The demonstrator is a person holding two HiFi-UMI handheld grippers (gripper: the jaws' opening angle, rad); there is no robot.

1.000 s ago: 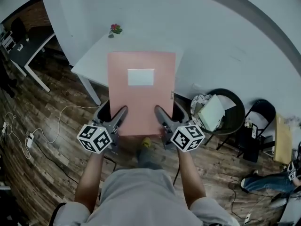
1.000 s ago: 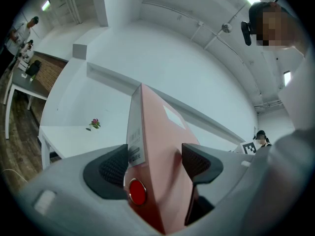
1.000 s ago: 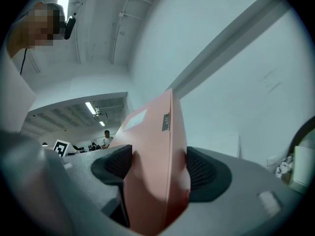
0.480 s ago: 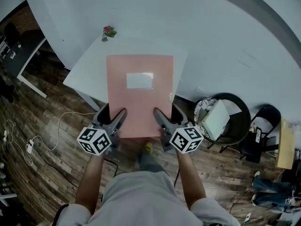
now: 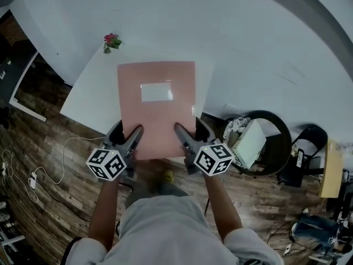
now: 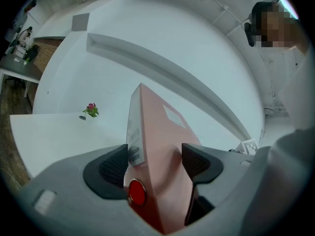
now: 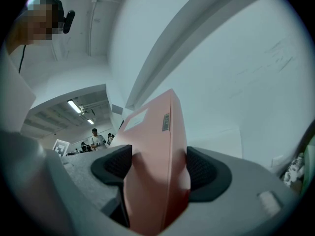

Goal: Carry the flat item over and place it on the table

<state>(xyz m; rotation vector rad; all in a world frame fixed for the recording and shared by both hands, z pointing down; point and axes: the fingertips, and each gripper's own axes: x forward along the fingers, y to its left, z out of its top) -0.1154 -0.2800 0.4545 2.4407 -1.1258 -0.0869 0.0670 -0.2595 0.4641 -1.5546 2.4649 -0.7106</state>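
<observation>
A flat pink file box point(image 5: 157, 106) with a white label on top is held level above the near part of the white table point(image 5: 88, 90). My left gripper point(image 5: 126, 139) is shut on its near left edge and my right gripper point(image 5: 190, 137) on its near right edge. In the left gripper view the pink box point(image 6: 155, 146) stands between the black pads, with a red button on its spine. From the right gripper view, the box point(image 7: 157, 161) is likewise clamped between the pads.
A small pot of pink flowers point(image 5: 111, 41) stands at the table's far left. A round black chair point(image 5: 259, 142) holding a white box sits to the right, on the wooden floor. Cables point(image 5: 60, 159) lie on the floor at the left. A white wall runs behind the table.
Both grippers have carried the pink box forward, so it now hangs over the table. The table and flower pot have drawn nearer in view.
</observation>
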